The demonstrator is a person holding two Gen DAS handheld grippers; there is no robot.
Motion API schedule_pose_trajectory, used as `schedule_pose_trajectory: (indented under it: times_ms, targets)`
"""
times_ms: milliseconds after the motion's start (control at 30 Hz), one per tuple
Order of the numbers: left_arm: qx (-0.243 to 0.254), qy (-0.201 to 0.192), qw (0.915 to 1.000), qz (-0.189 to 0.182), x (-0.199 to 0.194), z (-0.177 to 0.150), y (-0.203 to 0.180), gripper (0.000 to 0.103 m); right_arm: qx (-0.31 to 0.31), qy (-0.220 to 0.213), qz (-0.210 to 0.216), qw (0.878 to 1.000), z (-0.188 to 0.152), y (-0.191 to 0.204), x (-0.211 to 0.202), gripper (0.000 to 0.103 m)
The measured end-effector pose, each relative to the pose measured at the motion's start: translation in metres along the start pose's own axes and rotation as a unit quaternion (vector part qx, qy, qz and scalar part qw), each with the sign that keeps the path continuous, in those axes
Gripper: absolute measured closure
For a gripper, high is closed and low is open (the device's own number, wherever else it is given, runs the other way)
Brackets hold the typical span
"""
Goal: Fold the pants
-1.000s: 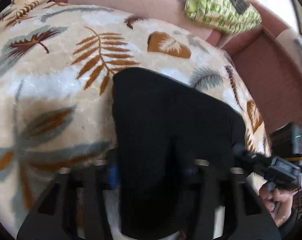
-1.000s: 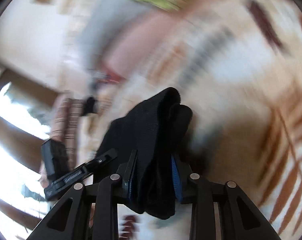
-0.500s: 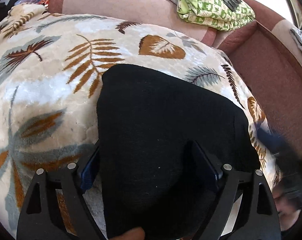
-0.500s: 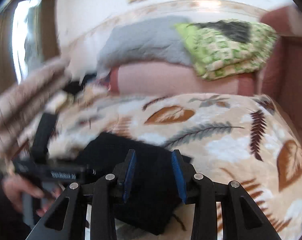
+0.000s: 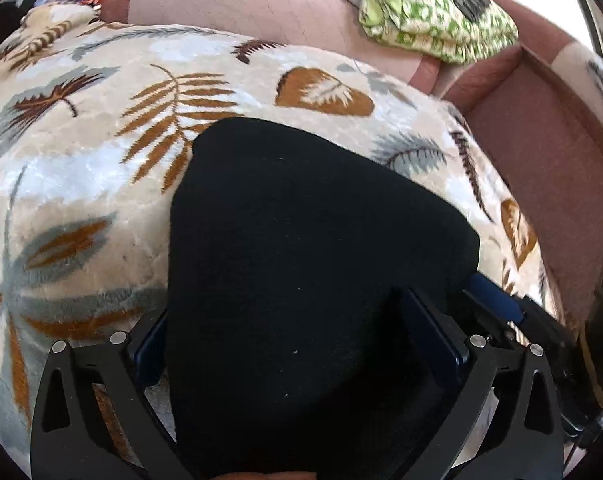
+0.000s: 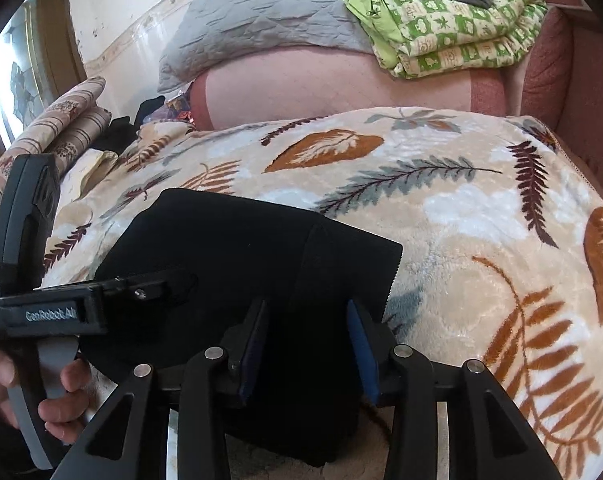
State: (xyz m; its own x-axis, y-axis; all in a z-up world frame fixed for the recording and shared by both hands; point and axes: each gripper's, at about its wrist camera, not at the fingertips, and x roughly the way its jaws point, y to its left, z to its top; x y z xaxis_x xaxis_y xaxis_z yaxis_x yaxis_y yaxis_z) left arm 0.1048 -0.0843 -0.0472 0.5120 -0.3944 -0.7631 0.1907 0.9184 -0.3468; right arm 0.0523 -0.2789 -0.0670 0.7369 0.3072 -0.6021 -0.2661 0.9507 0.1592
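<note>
Now | black pants point(image 5: 301, 260) folded on leaf blanket point(image 5: 81, 160) | left tongs point(image 5: 301, 344) just spread wide | right tongs point(image 6: 307, 344) loosening, unclamped

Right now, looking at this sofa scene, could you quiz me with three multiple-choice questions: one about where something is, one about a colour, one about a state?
1. Where does the folded black pants bundle lie?
A. on the leaf-patterned plush blanket
B. on the floor
C. on the grey quilted pillow

2. What colour is the checked folded quilt on the sofa back?
A. blue
B. green and cream
C. red

3. How do the left gripper jaws stand?
A. clamped on the pants
B. shut on nothing
C. spread wide, pads off the cloth

Answers: 1 A, the bundle rests flat on the blanket. 2 B, green squares on cream show in both views. 3 C, its jaws have just been opening, and the pants lie loose between them.
</note>
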Motion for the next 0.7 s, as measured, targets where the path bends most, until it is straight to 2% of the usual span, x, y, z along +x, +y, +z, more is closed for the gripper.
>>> schedule_pose_trajectory:
  times_ms: [67,167,267,300,433,533,700]
  targets:
    - [0.002,0.001,1.0000,-0.003,0.000,0.000,0.001,0.001,0.000,-0.001,0.001,1.000,0.000,0.001,0.002,0.063]
    - [0.018,-0.006,0.9997,0.013,-0.004,-0.003,-0.003,0.001,-0.001,-0.002,-0.001,1.000,-0.001,0.002,0.002,0.063]
    - [0.025,-0.038,0.9975,0.054,-0.025,-0.010,-0.008,0.001,-0.008,-0.006,-0.010,1.000,-0.001,0.003,0.000,0.063]
    - [0.038,-0.053,0.9948,0.078,-0.036,-0.014,-0.012,0.001,-0.011,-0.010,-0.015,1.000,0.000,0.004,-0.002,0.063]
    - [0.079,-0.108,0.9815,0.137,-0.077,-0.036,-0.019,0.001,-0.026,-0.044,-0.048,0.998,-0.001,0.014,-0.026,0.063]
    - [0.076,-0.122,0.9787,0.146,-0.106,-0.053,-0.019,0.001,-0.014,-0.071,-0.066,0.995,-0.013,0.017,-0.055,0.063]
    - [0.106,-0.132,0.9723,0.161,-0.125,-0.083,-0.032,0.001,-0.022,-0.079,-0.103,0.991,-0.033,0.025,-0.080,0.063]
